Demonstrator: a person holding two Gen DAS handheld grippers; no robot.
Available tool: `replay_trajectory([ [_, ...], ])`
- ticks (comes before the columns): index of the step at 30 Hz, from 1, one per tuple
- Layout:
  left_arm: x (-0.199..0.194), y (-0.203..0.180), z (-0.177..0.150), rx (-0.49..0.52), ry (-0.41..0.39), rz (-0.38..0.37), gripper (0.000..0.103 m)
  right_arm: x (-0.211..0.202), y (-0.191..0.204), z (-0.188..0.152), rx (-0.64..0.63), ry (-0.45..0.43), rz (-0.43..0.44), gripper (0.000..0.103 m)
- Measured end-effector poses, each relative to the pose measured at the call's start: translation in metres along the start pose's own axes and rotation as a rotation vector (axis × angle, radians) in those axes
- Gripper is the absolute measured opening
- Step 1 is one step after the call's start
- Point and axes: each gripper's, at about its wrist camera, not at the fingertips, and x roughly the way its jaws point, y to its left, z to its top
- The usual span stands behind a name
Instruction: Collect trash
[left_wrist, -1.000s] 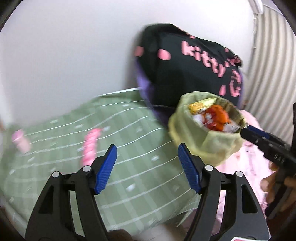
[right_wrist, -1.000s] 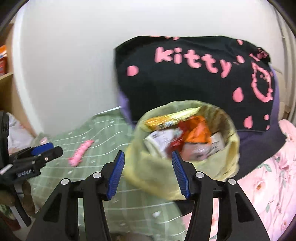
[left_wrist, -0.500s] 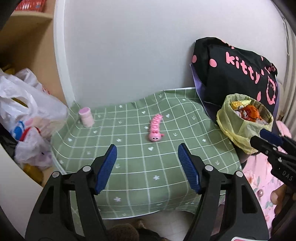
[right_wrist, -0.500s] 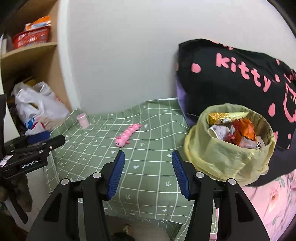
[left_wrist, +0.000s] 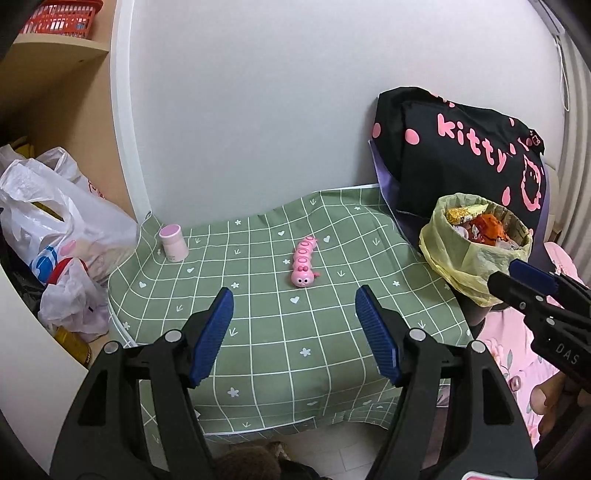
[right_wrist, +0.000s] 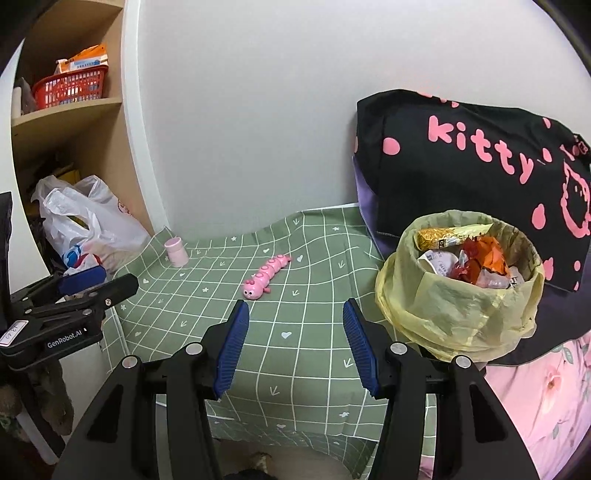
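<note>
Yellow-lined trash bin (right_wrist: 458, 284), full of wrappers, is seen right of the right gripper (right_wrist: 295, 343); its blue pads are held wide apart, empty. Likewise spread is the left gripper (left_wrist: 295, 332), a pink caterpillar toy (left_wrist: 304, 266) lying ahead.

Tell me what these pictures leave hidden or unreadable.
- Trash bin: in both views the yellow liner covers its walls, and the top wrappers hide what lies beneath.
- White plastic bags: contents unclear in either view.
- Pink bottle: label too small to read.
- Tablecloth: near edge cut off by the gripper bodies.
</note>
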Motion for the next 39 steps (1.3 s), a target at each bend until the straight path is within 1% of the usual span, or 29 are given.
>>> replay_trajectory([
  [9,-0.0041,-0.0016,-0.0005,0.005,-0.008,-0.004,0.065,-0.0065,-0.0005,-0.0003,0.000,-0.018,-0.019,0.050],
  [39,-0.0071,-0.0057,-0.0009,0.005,-0.007,-0.004,0.065,-0.0059,-0.0004,-0.0012,0.023,-0.018,-0.021,0.050],
])
